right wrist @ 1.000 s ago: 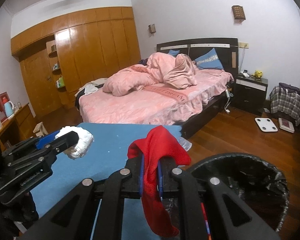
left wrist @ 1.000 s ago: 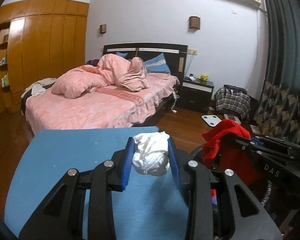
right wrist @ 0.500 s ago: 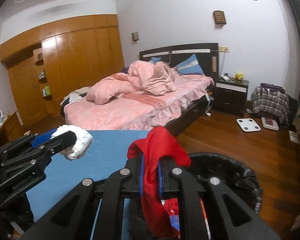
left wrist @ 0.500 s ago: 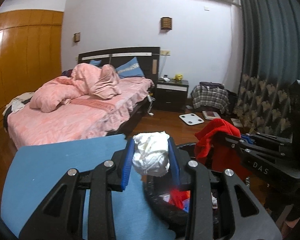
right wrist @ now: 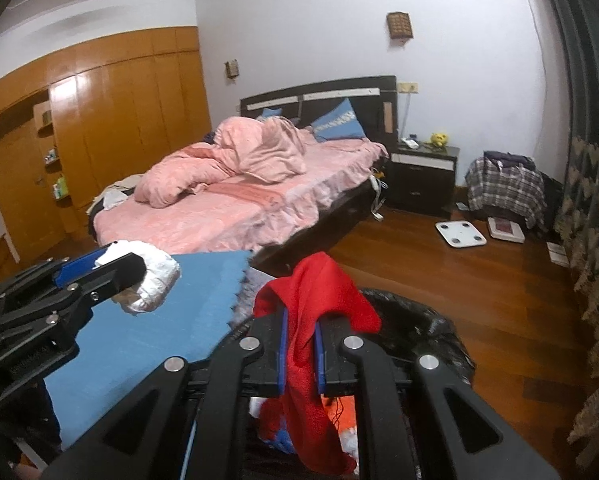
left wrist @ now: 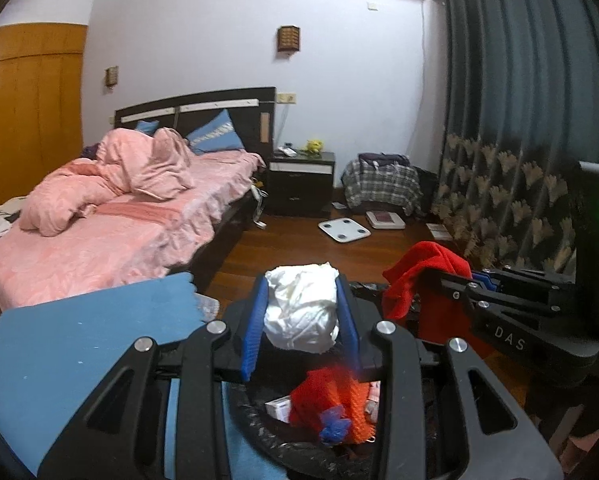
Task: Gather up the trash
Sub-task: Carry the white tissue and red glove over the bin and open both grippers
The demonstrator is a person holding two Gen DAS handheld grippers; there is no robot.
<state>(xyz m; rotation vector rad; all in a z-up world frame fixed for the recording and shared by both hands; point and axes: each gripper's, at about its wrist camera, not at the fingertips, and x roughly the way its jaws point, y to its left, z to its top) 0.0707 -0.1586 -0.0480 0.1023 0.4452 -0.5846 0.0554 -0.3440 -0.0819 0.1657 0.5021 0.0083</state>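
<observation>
While both loads hang above the bin (left wrist: 383, 292), the left claw (left wrist: 301, 312) pinches a crumpled white wad (left wrist: 301, 312) between its blue ribbed pads, and the right claw (right wrist: 299, 344), pressed almost together, nips a fold of red cloth (right wrist: 315, 300) whose free end dangles toward the bin mouth. Risk, as a judgement: the wad sits near the bin's nearer rim beside the blue tabletop (left wrist: 79, 340), so an early release could drop it onto the rim or tabletop; the limp cloth could drape over a pad or catch on the bin edge instead of falling clear; the two claws are close, and their fingers might knock together. Materials: the wad looks like soft tissue or thin paper, irregular, creased, easily compressed; the cloth is fleecy, pliant and shapeless; the bin is round, lined with crinkled glossy black film; inside lie an orange-red mesh item (left wrist: 331, 404) and small packets, too blurred to identify; the tabletop cover is matte foam-like sheet with a ragged corner.
</observation>
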